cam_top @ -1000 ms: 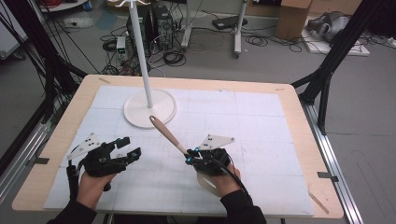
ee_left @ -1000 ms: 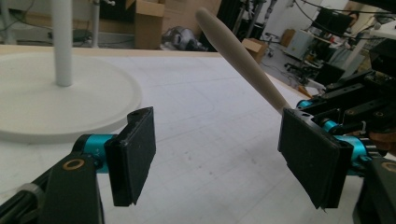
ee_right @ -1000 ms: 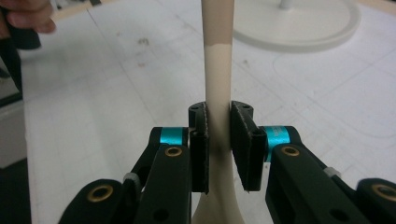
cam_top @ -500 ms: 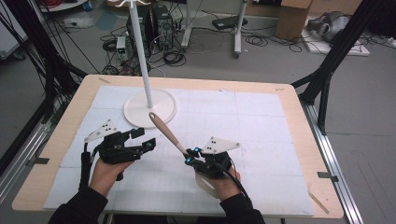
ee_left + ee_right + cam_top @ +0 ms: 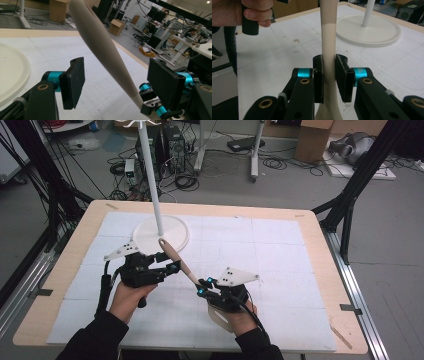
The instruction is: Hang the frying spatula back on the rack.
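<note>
Right hand-held gripper (image 5: 329,80): jaws pinch the thin neck of the spoon (image 5: 328,37), pads pressed on either side, just above where the neck flares into the bowl below the jaws.
Spoon's place: off the desk (image 5: 310,245), carried by the right hand-held gripper (image 5: 203,287); the handle rises out of its jaws, away from the person and toward their left.
Long axis: slanted; low end in the right grip, thick free end (image 5: 165,245) up over the near rim of the stand base (image 5: 170,234).
Left hand-held gripper (image 5: 117,82): jaws spread, and they have just been closing a little; the handle (image 5: 105,50) runs between the two pads with a gap on each side, touching neither that I can see.
Key relation: the handle already lies inside the left jaws, crossing them at an angle, its thick end beyond and above the pads and its thin end down toward the right grip.
Nearer hand: the left hand-held gripper (image 5: 150,270) is the free one and sits at mid-handle; the right is at the neck.
Next move, as I judge it: the left jaws need only close on the handle for a handover; the taper may let it slip.
Farther off: stand pole (image 5: 151,175) upright from the base, beyond both hands.
</note>
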Demonstrator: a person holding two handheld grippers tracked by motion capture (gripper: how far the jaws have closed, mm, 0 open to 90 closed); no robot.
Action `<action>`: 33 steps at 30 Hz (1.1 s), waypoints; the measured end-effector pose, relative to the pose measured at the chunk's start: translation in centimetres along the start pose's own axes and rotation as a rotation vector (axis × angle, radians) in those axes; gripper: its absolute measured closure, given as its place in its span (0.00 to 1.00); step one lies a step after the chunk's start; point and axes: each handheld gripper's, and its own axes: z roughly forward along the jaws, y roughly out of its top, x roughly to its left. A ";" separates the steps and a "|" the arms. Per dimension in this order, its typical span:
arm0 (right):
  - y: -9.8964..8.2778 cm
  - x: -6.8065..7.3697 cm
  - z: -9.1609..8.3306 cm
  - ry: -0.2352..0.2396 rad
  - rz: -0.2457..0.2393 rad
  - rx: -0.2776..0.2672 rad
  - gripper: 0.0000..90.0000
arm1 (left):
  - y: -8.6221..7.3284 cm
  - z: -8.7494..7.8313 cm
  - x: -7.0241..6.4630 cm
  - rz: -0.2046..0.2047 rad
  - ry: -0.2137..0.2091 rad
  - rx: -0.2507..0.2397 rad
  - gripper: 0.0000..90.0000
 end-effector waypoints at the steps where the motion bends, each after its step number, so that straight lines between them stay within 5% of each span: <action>1: 0.0 0.0 0.0 0.000 0.000 0.000 0.87 | 0.1 0.1 0.0 0.002 -0.003 0.000 0.35; 10: 0.1 0.2 0.0 -0.022 0.001 -0.006 0.87 | 0.7 1.0 -0.6 -0.044 -0.002 -0.005 0.60; 16: 0.2 0.2 0.0 -0.032 0.003 -0.004 0.87 | 1.0 1.2 -0.9 -0.040 -0.019 -0.021 0.76; 26: 0.7 0.4 -0.5 -0.037 0.007 -0.044 0.87 | 2.0 1.3 -1.9 -0.061 -0.086 -0.065 0.81; 33: 0.9 0.3 -1.0 -0.065 0.010 -0.093 0.85 | 3.3 2.1 -2.9 0.004 -0.115 -0.061 0.82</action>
